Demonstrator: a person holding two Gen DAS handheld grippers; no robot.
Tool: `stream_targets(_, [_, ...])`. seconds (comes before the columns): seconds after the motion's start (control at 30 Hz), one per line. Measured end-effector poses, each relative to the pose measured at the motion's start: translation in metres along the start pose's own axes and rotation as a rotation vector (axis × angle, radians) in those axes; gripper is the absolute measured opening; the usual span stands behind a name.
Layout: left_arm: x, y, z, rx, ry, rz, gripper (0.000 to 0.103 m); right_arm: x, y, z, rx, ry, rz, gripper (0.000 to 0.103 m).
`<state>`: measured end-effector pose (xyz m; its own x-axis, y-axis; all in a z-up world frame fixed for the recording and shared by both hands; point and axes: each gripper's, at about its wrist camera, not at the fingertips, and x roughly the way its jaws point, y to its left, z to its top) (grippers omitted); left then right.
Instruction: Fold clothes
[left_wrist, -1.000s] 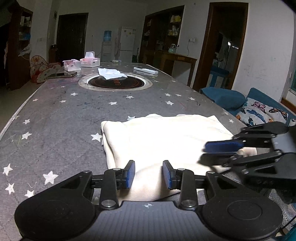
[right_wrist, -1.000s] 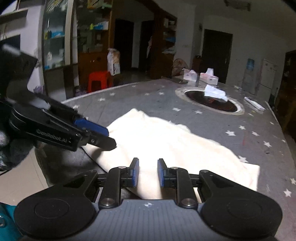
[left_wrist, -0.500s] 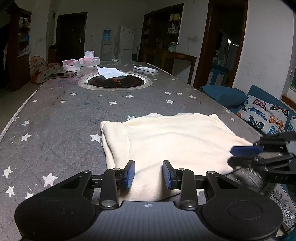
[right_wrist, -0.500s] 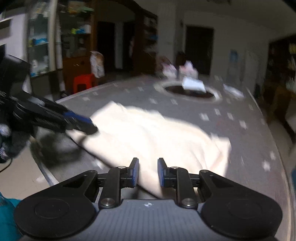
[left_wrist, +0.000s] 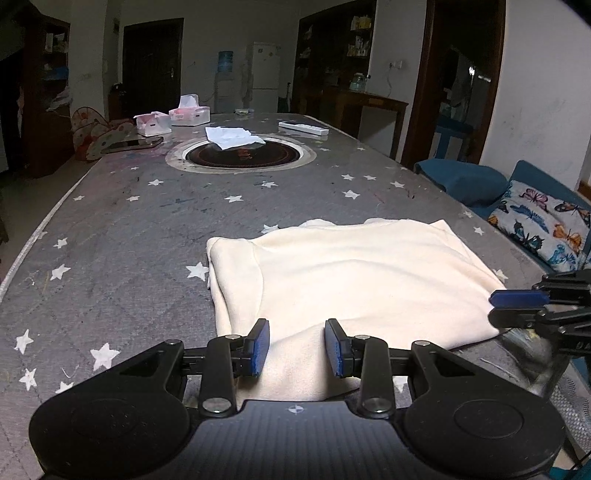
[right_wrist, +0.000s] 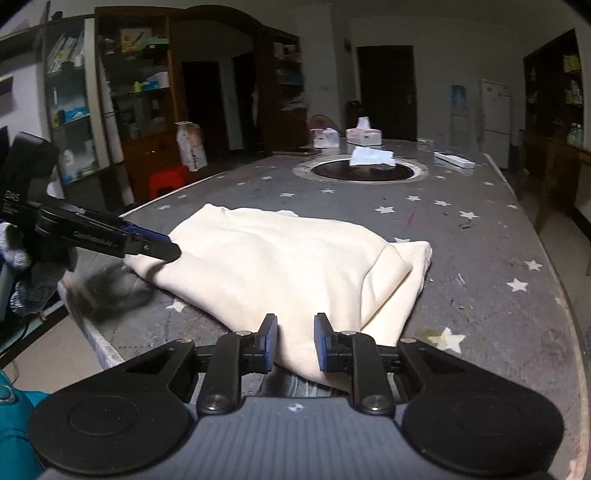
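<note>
A: Garment location?
B: Cream folded garment (left_wrist: 351, 284) flat on the grey star-print table cover (left_wrist: 129, 240), near end of the table, 1 folded edge toward the table's middle.

A: Left gripper (left_wrist: 297, 349)?
B: At the garment's near edge. Blue pads part open, cloth edge seen in the gap, pads not pressing it. Nothing held.

A: Right gripper (right_wrist: 295, 345)?
B: Narrower gap, also part open. Sits at the garment's other near corner; cloth shows between the pads, no pinch visible. Nothing held.

A: Do they see each other?
B: Yes. Left-wrist view: right gripper (left_wrist: 517, 308) at the frame's right edge, tips just beside the garment's right corner. Right-wrist view: left gripper (right_wrist: 162, 247) comes in from the left, tips over the garment's left edge; contact, cannot tell. Gloved hand (right_wrist: 22, 266) behind it.

A: Other stuff?
B: Far end: round inset burner (left_wrist: 240, 155) with a white tissue (left_wrist: 232, 136) on it, 2 tissue boxes (left_wrist: 173, 118), phone (left_wrist: 133, 144), white remote (left_wrist: 303, 127).
</note>
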<state>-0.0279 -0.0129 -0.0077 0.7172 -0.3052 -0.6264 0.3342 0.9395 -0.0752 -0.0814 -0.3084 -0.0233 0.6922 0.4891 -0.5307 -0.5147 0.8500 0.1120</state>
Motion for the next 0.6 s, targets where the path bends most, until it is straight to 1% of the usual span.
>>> stream_targets(0.07, [0.0,-0.003,0.0,0.008,0.003,0.013,0.037,-0.002,-0.005,0.004,0.007,-0.007,0.026,0.019])
stream_targets(0.17, [0.001,-0.005,0.0,0.01,0.003,0.028,0.037,-0.005,-0.015,0.015,0.022,-0.043,0.062,0.02])
stream_targets(0.27, [0.001,-0.007,-0.001,0.002,0.001,0.042,0.037,0.003,-0.024,0.025,0.056,-0.054,0.087,0.02])
stream_targets(0.33, [0.001,-0.008,-0.002,0.0,-0.004,0.05,0.037,0.016,-0.029,0.026,0.062,-0.018,0.101,0.02])
stream_targets(0.37, [0.0,-0.008,-0.002,-0.001,-0.007,0.054,0.037,0.022,-0.031,0.023,0.057,0.009,0.094,0.017])
stream_targets(0.4, [0.0,-0.008,-0.003,-0.002,-0.01,0.055,0.037,0.026,-0.033,0.019,0.051,0.018,0.094,0.017])
stream_targets(0.47, [-0.001,-0.008,-0.004,-0.005,-0.016,0.057,0.037,0.024,-0.036,0.016,0.048,0.019,0.107,0.017])
stream_targets(0.6, [-0.001,-0.009,-0.006,-0.007,-0.03,0.06,0.037,0.019,-0.035,0.028,0.029,0.031,0.115,0.017])
